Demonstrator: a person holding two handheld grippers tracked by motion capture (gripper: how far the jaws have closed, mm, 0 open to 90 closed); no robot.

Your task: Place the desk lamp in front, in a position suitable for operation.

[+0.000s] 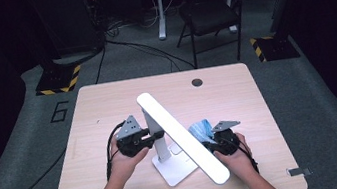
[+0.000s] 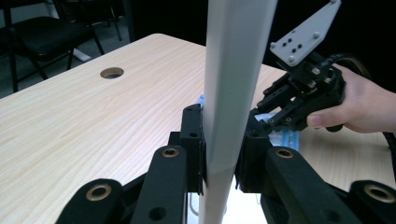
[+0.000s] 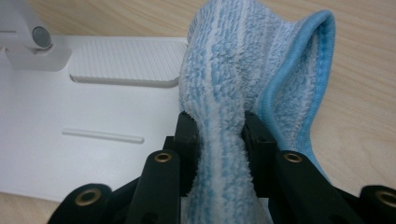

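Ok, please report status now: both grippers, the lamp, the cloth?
Left gripper shut on lamp post. Right gripper shut on blue cloth, beside lamp base. Lamp head overhangs the cloth.

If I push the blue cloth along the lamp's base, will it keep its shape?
Probably not. The blue cloth looks like soft terry, folded and bunched where the right gripper pinches it, so it should flop and drag. It looks light, so it likely won't shift the lamp base.

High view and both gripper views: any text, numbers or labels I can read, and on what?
"6", a dark numeral on the grey floor mat left of the table.
Lamp, cloth, left gripper and right gripper: no readable text.
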